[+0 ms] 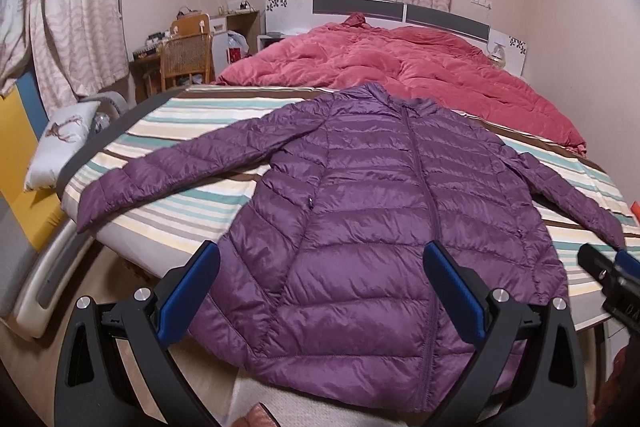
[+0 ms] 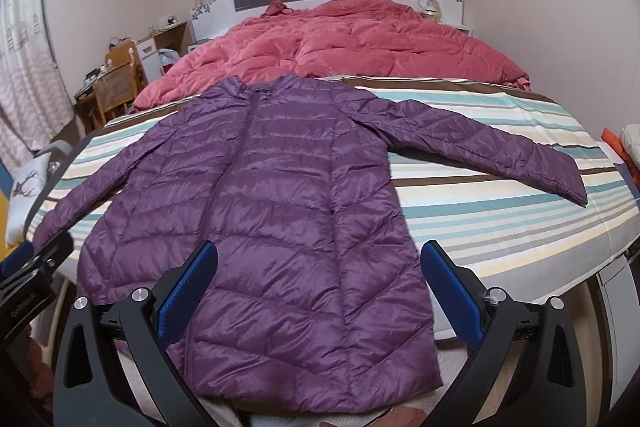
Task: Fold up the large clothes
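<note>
The left gripper [image 1: 320,281] and right gripper [image 2: 318,279] both hang wide and empty at the lower frame, above the hem of the purple jacket [image 1: 380,227]. It lies flat on the striped bedsheet [image 2: 480,163], zipped, collar toward the upper frame, long axis vertical, 2 sleeves spread sideways. I'd pinch a cuff first and fold inward.

Bare striped sheet [image 2: 480,195] lies open on both sides of the purple jacket [image 1: 360,227], under and around its 2 spread sleeves. Behind the collar, the heaped red quilt [image 1: 400,67] blocks the bed's far half. Both claws hang above the hem, touching nothing.
</note>
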The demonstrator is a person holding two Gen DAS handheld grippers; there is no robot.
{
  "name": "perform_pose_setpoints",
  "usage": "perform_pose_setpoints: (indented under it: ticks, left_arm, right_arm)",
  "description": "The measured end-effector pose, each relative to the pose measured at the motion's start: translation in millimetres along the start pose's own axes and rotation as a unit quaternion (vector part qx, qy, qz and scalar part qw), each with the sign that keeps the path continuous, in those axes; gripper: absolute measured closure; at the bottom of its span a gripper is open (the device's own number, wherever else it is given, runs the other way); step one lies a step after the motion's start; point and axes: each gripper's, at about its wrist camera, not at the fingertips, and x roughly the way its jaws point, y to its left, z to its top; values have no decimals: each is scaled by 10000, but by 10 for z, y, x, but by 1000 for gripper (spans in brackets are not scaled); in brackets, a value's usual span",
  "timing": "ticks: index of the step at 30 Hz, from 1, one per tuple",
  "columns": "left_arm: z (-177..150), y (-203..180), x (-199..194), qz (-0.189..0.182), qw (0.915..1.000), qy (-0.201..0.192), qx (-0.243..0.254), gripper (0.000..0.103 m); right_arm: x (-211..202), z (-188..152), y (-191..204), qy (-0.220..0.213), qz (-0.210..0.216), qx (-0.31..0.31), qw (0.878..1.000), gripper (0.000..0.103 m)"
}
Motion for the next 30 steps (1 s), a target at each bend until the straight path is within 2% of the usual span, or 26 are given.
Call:
perform_pose_setpoints:
  ticks: [3, 6, 9, 12, 16, 20, 21, 23, 26, 28, 30]
  left_arm:
    - [22, -6, 83, 39, 9999, -54, 86, 2]
    - [56, -2, 209, -141, 9998, -3, 156, 2]
    - [86, -19, 361, -245, 9996, 28, 145, 2]
    - [134, -77, 549, -115, 9996, 3, 271, 2]
    - [205, -165, 783, 32, 9983, -35, 575, 2]
    - [322, -139, 1084, 170, 9983, 37, 559, 2]
    - [355, -125, 1162, 245, 9982, 46, 537, 2]
    - [396, -102, 1278, 342, 9982, 48, 488, 2]
    - [453, -55, 1468, 432, 9983, 140, 376, 2]
    - [473, -21, 1593, 460, 9983, 227, 268, 2]
    - [476, 14, 1701, 493, 9981, 329, 182, 2]
  right_arm:
    - [136, 77, -133, 84, 76, 148, 9998, 3]
    - [327, 136, -294, 156, 299, 273, 9991, 3]
    - [503, 160, -481, 250, 314, 584, 9975, 3]
    - [755, 201, -692, 619, 141, 805, 9947, 3]
    - [1035, 264, -1116, 745, -128, 1365, 9877, 3]
    - [1241, 321, -1651, 795, -203, 2240, 9711, 3]
    - [1294, 328, -1850, 750, -183, 2641, 9614, 4]
    - [1363, 329, -2114, 661, -182, 3133, 9472, 16]
    - [1458, 312, -2427, 595, -275, 3665, 9281, 29]
    - [1499, 286, -2592, 567, -357, 3956, 9160, 32]
    - [1530, 244, -2760, 446, -355, 4333, 8994, 43]
